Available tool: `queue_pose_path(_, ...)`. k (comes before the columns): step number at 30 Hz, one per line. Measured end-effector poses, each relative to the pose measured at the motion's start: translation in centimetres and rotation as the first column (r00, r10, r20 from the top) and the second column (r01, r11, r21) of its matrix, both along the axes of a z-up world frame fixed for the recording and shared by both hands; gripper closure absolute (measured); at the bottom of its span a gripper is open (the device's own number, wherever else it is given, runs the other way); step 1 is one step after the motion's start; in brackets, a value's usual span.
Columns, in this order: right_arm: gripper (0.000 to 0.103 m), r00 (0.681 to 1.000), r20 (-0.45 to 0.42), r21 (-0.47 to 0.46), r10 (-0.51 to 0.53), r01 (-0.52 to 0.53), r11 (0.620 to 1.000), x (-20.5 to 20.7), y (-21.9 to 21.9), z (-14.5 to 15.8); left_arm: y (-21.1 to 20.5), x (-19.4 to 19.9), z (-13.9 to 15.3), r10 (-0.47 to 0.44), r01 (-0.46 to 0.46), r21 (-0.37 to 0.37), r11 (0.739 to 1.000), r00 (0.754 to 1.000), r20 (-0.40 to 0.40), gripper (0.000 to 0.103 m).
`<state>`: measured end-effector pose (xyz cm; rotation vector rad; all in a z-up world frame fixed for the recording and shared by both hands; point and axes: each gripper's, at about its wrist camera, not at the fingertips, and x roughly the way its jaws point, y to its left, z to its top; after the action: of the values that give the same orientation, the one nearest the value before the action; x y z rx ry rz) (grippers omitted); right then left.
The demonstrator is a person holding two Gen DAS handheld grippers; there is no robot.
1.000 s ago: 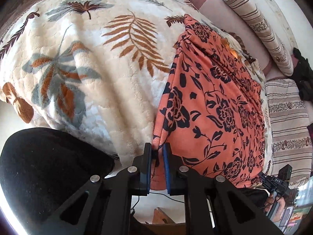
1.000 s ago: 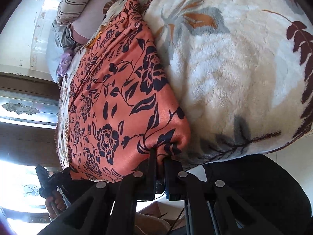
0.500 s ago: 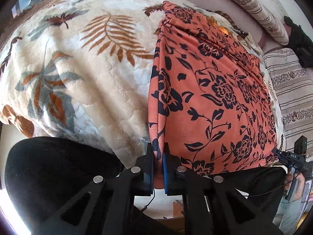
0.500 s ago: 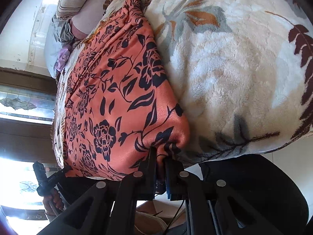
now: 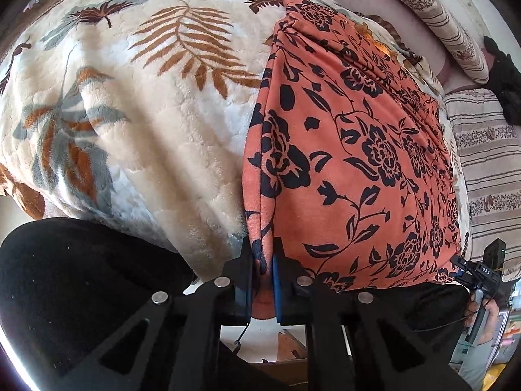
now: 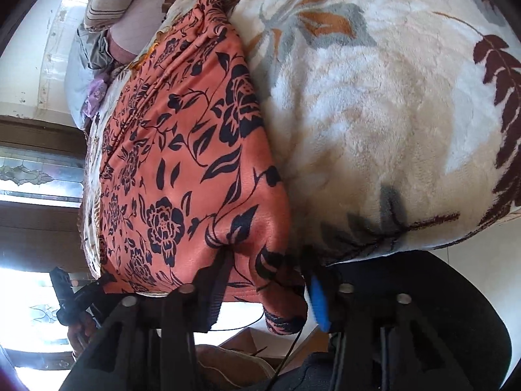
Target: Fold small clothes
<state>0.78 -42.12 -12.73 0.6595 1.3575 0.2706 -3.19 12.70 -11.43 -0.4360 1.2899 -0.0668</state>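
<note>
An orange garment with black flowers [image 5: 358, 150] lies spread flat on a cream leaf-patterned blanket [image 5: 146, 114]. My left gripper [image 5: 263, 254] is shut on its near left corner at the bed's edge, the hem pinched between the pads. In the right wrist view the same garment [image 6: 182, 150] runs away from me. My right gripper [image 6: 267, 260] is opening: the near right corner hangs loose between the jaws and the blue pad [image 6: 317, 299] stands off the cloth. Each gripper shows small in the other's view, held by a hand [image 6: 78, 325].
Striped cushions [image 5: 488, 169] and a striped bolster [image 5: 439, 9] lie past the garment's far side. Dark trousered legs [image 5: 65, 293] fill the lower corners of both views. A bright window [image 6: 35, 309] and a wooden frame stand at the left of the right wrist view.
The right gripper's jaws have spread and let go of the corner they pinched. The left gripper has shifted a little along the bed edge, still holding its corner.
</note>
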Motion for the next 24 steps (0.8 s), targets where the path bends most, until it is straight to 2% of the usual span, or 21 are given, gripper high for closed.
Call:
queue_pose_path(3,0.095,0.999,0.005,-0.025,0.038,-0.038,0.999,0.0,0.3,0.5,-0.3,0.1,1.0,-0.039,0.040,-0.012,0.999,0.998,0.057,0.097)
queue_pose_path(7,0.095,0.999,0.052,0.014,0.001,-0.002,1.000,-0.7,-0.6,2.4,0.3,0.1,4.1,-0.026,0.034,-0.047,0.998,0.987,0.156,0.097)
queue_pose_path(9,0.095,0.998,0.051,0.043,-0.020,0.018,0.999,-1.0,-1.0,2.4,0.4,0.6,3.8,-0.027,0.035,-0.057,0.998,0.990,0.136,0.097)
queue_pose_path(12,0.095,1.000,0.008,0.055,-0.009,0.008,0.998,-0.7,-0.7,1.0,-0.4,1.6,1.5,-0.057,0.058,-0.041,0.997,0.998,0.042,0.097)
queue_pose_path(14,0.095,1.000,0.000,0.085,-0.018,0.018,0.996,-0.2,-0.7,0.9,-0.7,1.9,1.2,-0.071,0.072,-0.044,0.996,0.997,0.028,0.097)
queue_pose_path(17,0.096,0.998,0.050,0.158,-0.033,0.025,0.987,1.1,-0.7,2.5,-0.3,3.2,3.5,-0.063,0.072,-0.098,0.993,0.994,0.094,0.097)
queue_pose_path(20,0.096,0.988,0.146,0.216,-0.054,0.021,0.976,4.8,-1.1,6.3,0.1,6.4,7.4,-0.063,0.093,-0.144,0.985,0.977,0.202,0.097)
queue_pose_path(22,0.096,0.969,0.229,0.251,-0.088,0.029,0.968,8.3,-1.6,9.3,0.3,9.7,11.0,-0.060,0.104,-0.131,0.986,0.949,0.308,0.097)
queue_pose_path(24,0.096,0.935,0.323,0.262,-0.145,0.059,0.963,12.4,-2.6,12.6,1.1,13.4,14.2,-0.032,0.088,-0.120,0.989,0.911,0.410,0.097)
